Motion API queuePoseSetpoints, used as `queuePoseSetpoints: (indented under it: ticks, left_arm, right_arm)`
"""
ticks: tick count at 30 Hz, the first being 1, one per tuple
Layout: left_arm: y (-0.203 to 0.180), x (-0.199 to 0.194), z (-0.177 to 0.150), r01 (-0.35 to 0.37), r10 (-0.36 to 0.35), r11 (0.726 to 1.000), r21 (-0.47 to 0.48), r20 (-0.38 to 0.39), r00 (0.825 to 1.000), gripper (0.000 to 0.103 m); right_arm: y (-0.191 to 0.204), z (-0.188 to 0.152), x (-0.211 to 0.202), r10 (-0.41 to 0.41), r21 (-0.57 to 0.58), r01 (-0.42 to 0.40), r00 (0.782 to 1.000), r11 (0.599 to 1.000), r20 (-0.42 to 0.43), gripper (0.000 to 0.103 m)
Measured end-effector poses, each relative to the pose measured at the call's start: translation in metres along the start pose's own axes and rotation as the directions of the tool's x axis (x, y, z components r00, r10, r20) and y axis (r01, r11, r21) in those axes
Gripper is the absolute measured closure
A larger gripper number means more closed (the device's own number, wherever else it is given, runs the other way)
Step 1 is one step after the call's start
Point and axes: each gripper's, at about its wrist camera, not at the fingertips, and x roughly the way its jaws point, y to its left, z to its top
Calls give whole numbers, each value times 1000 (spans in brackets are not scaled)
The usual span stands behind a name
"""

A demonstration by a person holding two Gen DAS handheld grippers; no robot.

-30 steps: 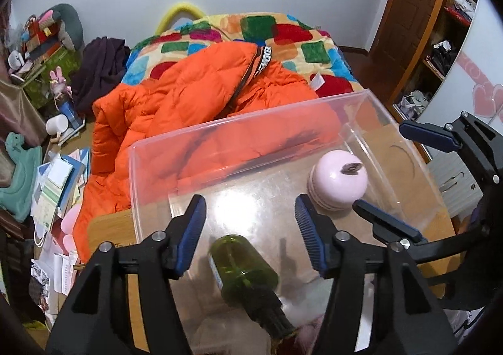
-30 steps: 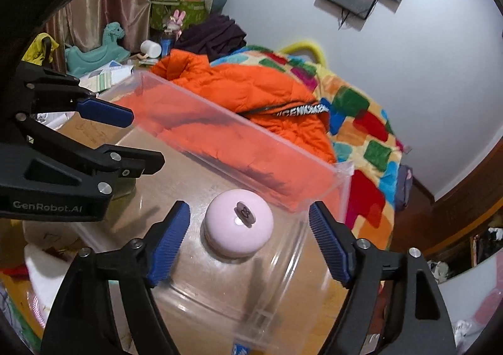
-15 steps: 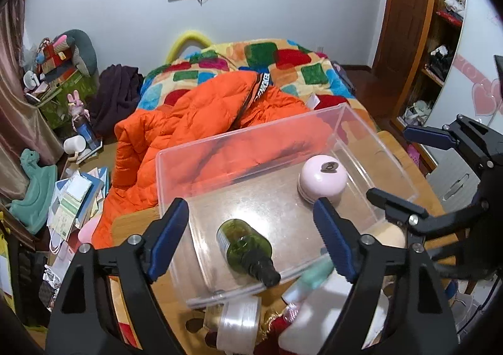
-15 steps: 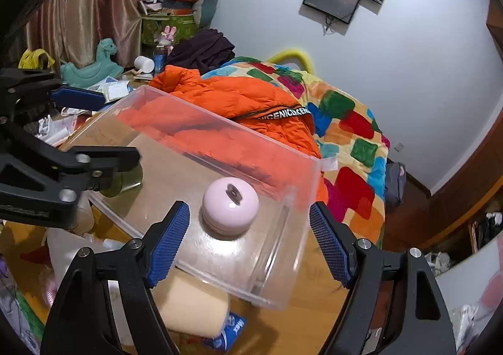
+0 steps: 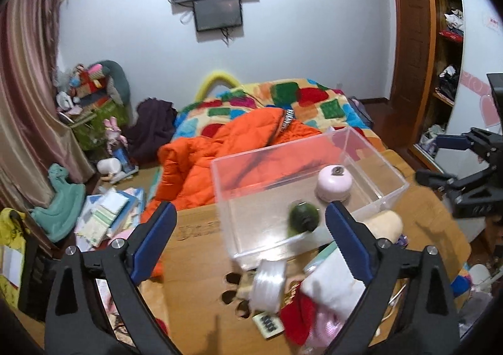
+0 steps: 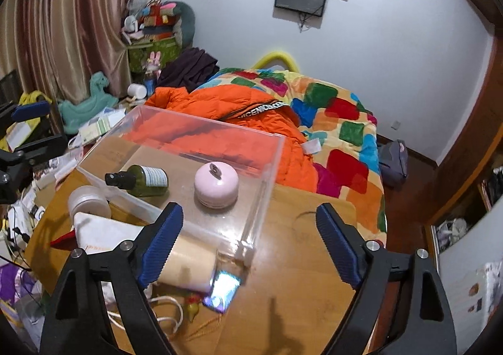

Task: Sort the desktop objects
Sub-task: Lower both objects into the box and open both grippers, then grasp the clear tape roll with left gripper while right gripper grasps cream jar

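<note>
A clear plastic box (image 5: 377, 152) (image 6: 270, 160) stands on the wooden desk (image 5: 195, 260) (image 6: 298, 260). Inside lie a dark green spray bottle (image 5: 303, 216) (image 6: 141, 180) and a round pink device (image 5: 334, 182) (image 6: 216, 184). My left gripper (image 5: 251, 238) is open and empty, held back above the desk, short of the box. My right gripper (image 6: 248, 245) is open and empty, above the box's near right corner; it also shows in the left wrist view (image 5: 440, 163). The left gripper shows at the left edge of the right wrist view (image 6: 34, 131).
Loose things lie in front of the box: a white tape roll (image 5: 268, 284) (image 6: 88, 201), a cream cylinder (image 5: 385, 224) (image 6: 188, 263), a white pouch (image 5: 330, 279) (image 6: 103, 232), red and pink cloth (image 5: 301, 317), a blue packet (image 6: 223, 289), cord (image 6: 169, 314). A bed with an orange jacket (image 5: 226, 147) lies behind the desk.
Both grippers have pulled back and up from the box, empty. The green bottle and pink device stay inside; the bottle has rolled a little. More of the desk clutter shows.
</note>
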Motion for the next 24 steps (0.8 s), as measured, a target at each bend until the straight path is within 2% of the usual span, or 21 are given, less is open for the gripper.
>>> queuePoseSetpoints:
  ticks: [4, 11, 17, 24]
  left_arm:
    - [7, -7, -19, -42, 42, 999, 5, -5, 999, 5]
    - [15, 6, -53, -85, 85, 996, 7, -61, 994, 5]
    - [20, 21, -75, -60, 57, 998, -29, -115, 992, 5]
    - [14, 33, -87, -31, 28, 999, -24, -127, 992, 5]
  right_arm:
    - [-6, -16, -7, 11, 35, -11, 1000, 999, -6, 17]
    - [-14, -44, 1, 26, 83, -23, 999, 996, -41, 17]
    - [-5, -64, 11, 34, 96, -27, 997, 995, -70, 17]
    - [14, -68, 22, 85, 99, -78, 994, 992, -73, 17]
